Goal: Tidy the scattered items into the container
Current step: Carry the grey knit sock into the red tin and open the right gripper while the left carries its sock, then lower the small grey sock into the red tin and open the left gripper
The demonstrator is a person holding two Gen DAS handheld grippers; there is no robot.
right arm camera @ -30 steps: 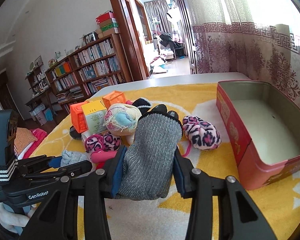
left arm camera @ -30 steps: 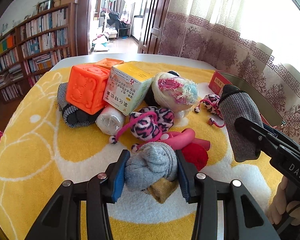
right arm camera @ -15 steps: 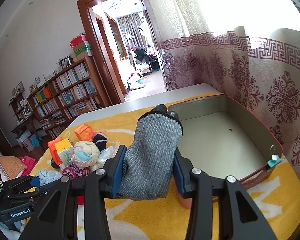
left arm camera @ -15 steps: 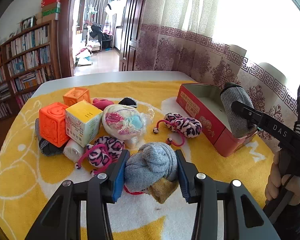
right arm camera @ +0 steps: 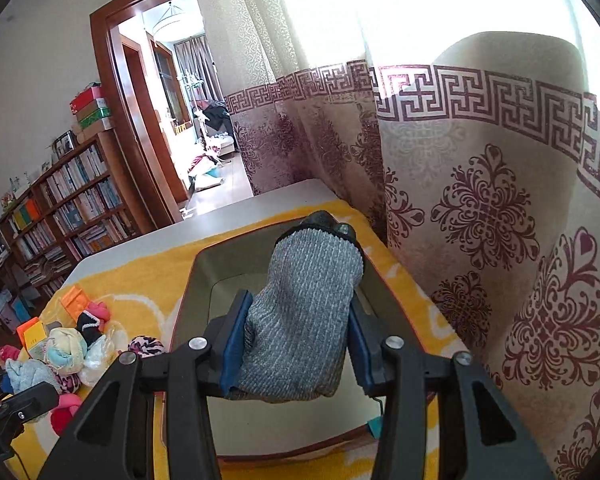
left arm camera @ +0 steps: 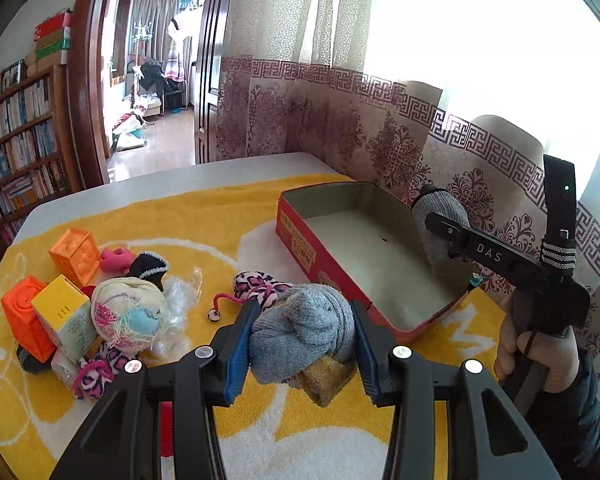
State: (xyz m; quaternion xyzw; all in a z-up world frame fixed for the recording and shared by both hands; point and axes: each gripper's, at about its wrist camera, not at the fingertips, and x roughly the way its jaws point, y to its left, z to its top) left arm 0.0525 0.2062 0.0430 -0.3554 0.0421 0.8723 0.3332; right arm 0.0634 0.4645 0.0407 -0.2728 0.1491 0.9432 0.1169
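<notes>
A red tin (left arm camera: 300, 245) with an empty pale inside stands on the yellow blanket (left arm camera: 204, 216) beside the curtain. My left gripper (left arm camera: 303, 314) is shut on a rolled light grey sock bundle (left arm camera: 300, 336) with a mustard piece (left arm camera: 325, 380) under it, held above the blanket just left of the tin. My right gripper (right arm camera: 298, 308) hangs over the tin (right arm camera: 185, 312) with a grey ribbed sock (right arm camera: 300, 320) upright between its pads. Its jaws are opening, and the pads still touch the sock. In the left wrist view that sock (left arm camera: 440, 210) is above the tin's far right part.
At the left lies a pile: two orange cubes (left arm camera: 76, 254), a yellow box (left arm camera: 66, 320), a pastel woolly ball (left arm camera: 128, 316), a black sock (left arm camera: 148, 266) and a leopard-print piece (left arm camera: 260, 284). The patterned curtain (left arm camera: 380, 140) hangs close behind the tin. A hand (left arm camera: 540, 348) holds the right gripper.
Both grippers swung right, away from the pile. The right one carried the ribbed sock from beside the tin to over its inside. The left one came up beside the tin's near wall.
</notes>
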